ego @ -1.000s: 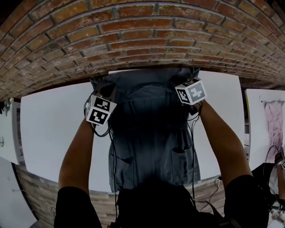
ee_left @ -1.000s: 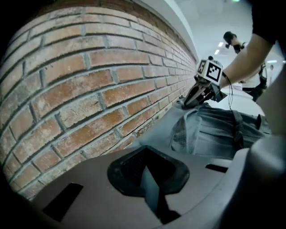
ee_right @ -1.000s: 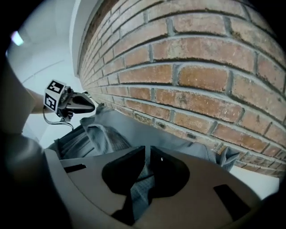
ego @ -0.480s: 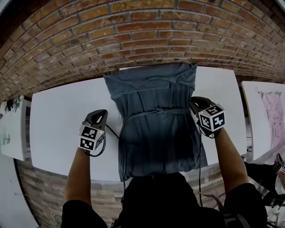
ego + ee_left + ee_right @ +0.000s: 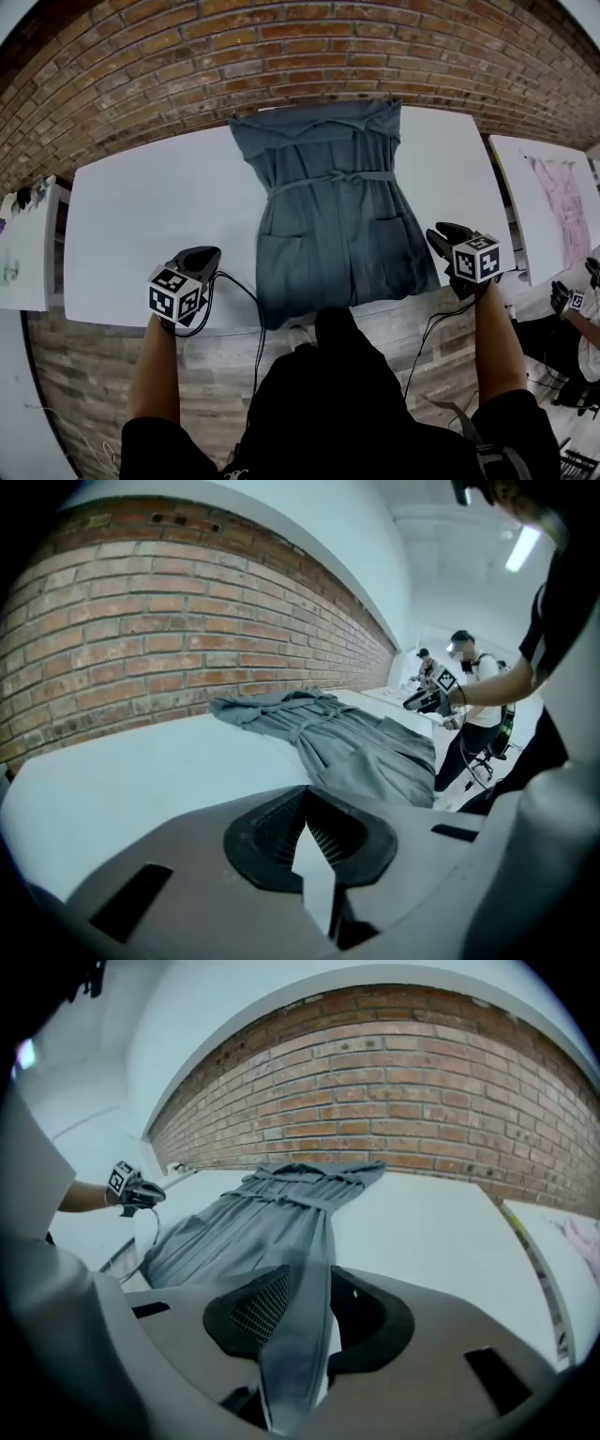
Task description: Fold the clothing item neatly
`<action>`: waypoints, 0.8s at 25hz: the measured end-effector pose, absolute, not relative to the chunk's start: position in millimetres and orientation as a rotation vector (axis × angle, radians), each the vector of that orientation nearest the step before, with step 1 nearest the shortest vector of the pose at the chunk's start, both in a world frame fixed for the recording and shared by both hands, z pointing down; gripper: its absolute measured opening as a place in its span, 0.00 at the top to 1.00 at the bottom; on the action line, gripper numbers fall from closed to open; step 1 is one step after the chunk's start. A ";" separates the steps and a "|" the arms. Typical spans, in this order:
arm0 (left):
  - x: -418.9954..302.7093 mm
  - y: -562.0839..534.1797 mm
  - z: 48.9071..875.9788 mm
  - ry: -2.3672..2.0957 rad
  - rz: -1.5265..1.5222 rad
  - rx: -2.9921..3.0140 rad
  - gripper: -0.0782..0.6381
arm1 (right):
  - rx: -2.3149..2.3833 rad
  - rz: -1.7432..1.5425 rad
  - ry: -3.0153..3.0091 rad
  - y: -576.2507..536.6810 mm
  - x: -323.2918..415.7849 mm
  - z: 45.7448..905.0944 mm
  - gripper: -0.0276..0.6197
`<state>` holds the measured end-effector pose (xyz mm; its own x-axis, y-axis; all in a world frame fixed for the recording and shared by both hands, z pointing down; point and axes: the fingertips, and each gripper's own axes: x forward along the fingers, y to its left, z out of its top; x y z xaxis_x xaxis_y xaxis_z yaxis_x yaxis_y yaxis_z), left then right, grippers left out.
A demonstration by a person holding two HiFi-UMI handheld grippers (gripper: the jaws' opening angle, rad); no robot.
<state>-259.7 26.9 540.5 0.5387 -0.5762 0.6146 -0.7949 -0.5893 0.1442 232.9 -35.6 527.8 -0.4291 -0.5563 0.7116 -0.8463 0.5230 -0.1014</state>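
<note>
Right gripper (image 5: 437, 233) has just been opened partway, with a strip of the grey dress (image 5: 333, 206) loose between its jaws. Left gripper (image 5: 212, 253) is closed, empty. The dress is spread across the white table (image 5: 141, 206), far edge to near.

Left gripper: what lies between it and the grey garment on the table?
In the head view, only bare white table and a black cable lie between the left gripper and the grey garment.

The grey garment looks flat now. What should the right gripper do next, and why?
Probably draw the right gripper back off the grey garment. Its jaws have just been opening, yet a strip of fabric lies between them, while the garment lies spread flat on the white table.
</note>
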 end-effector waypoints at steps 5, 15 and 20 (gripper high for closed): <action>-236.0 96.5 564.3 -0.986 0.614 2.297 0.72 | 1.133 0.779 -2.158 34.4 241.9 549.8 0.75; -210.1 195.0 561.9 -0.931 0.444 2.205 0.65 | 1.075 0.854 -2.074 118.2 263.8 592.4 0.71; -194.1 210.1 596.8 -0.987 0.533 2.113 0.65 | 1.089 0.934 -2.078 110.9 269.2 607.1 0.69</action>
